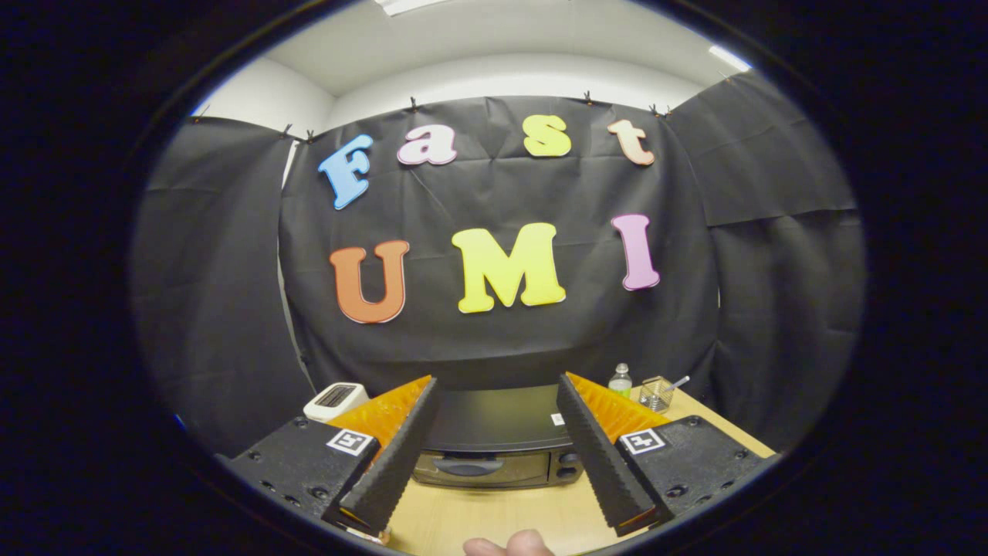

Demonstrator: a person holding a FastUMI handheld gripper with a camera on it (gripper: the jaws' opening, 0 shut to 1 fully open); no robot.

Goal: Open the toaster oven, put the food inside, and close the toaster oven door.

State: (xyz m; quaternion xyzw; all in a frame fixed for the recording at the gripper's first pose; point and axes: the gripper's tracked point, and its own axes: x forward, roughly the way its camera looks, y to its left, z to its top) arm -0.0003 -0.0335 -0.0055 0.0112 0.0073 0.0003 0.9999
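No readable words or numbers stand on any object. Each finger mount carries a square black-and-white marker, a coded pattern and not text: the left marker (pixel 352 442), the right marker (pixel 642 442). A small white sticker (pixel 557 419) sits on top of the toaster oven (pixel 494 432); its print is too small to read. The bottle (pixel 620 381) has a label, also unreadable.

White toaster (pixel 335 399) seen beyond left finger; plastic bottle (pixel 620 381) and wire basket (pixel 656 394) seen beyond right finger, on wooden table (pixel 494 517).
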